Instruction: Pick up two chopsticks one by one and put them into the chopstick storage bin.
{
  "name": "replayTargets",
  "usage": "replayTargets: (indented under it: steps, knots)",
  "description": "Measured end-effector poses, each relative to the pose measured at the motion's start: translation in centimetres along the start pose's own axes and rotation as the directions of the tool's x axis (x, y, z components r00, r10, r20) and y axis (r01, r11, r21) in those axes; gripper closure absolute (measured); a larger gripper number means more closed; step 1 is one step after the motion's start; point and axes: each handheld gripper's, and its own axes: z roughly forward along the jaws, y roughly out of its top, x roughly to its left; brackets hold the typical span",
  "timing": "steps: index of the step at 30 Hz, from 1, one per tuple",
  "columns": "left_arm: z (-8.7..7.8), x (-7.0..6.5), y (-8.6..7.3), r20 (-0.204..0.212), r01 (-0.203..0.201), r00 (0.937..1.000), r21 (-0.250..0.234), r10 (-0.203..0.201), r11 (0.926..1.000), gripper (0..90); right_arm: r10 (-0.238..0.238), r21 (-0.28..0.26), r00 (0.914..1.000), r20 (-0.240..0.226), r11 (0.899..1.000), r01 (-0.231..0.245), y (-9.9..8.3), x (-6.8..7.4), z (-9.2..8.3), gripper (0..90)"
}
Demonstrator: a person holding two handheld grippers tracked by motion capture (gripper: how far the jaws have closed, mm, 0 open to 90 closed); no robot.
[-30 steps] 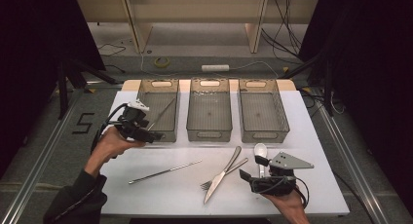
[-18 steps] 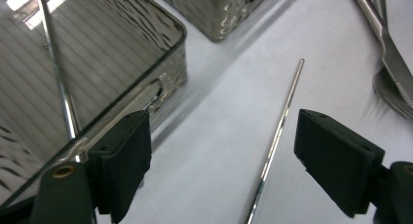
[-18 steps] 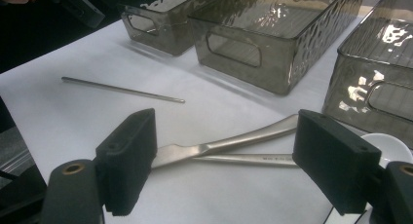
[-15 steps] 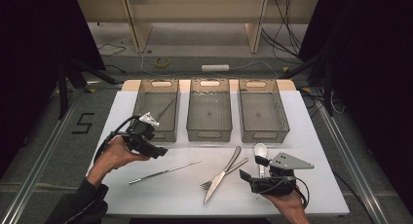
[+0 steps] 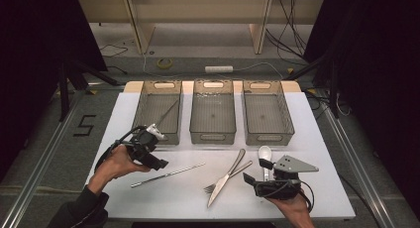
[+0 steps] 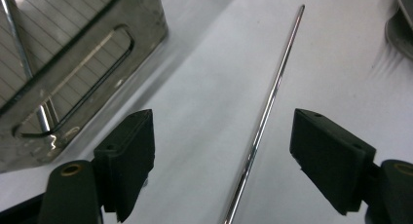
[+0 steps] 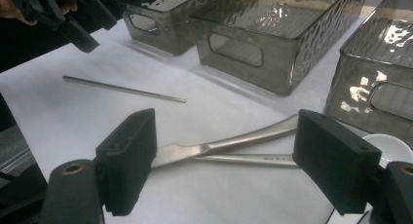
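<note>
The thin metal rod lies flat on the white worktop, in front of the left bin, and you should expect it to be light, stiff and slippery, so take it near its middle. Your left gripper, its jaws apart and just closing a little with nothing pressed, hangs over the rod's near end, which runs between them. Your right gripper, also apart, rests above the knife.

Knife, fork, spoon, 3 bins
</note>
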Motion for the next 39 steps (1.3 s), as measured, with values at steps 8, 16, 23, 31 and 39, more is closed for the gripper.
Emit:
replayTargets:
  steps: [8,16,23,31,39]
  knots:
    - [0.7,-0.2,-0.9,-0.007,-0.019,0.9998,0.048,0.02,0.9987,30.9,-0.004,0.002,1.0,-0.004,1.0,0.004,0.0,0.0,0.0,24.7]
    - [1.7,-0.5,-1.8,0.024,-0.043,0.9989,0.094,0.041,0.9946,41.6,-0.002,0.005,1.0,-0.005,1.0,0.002,0.0,0.1,0.1,24.7]
    - [2.4,-0.5,-2.3,0.034,-0.046,0.9986,0.147,0.041,0.9881,47.9,-0.002,0.006,1.0,-0.005,1.0,0.002,0.0,0.1,0.1,24.7]
    - [3.2,-0.8,-2.5,0.042,-0.072,0.997,0.184,0.065,0.9804,58.7,-0.004,0.004,1.0,-0.005,1.0,0.004,0.0,0.1,0.1,24.7]
    - [3.8,-1.1,-2.6,0.053,-0.089,0.9954,0.199,0.08,0.9759,67.2,-0.005,0.01,0.9999,-0.009,1.0,0.005,0.0,0.2,0.1,24.8]
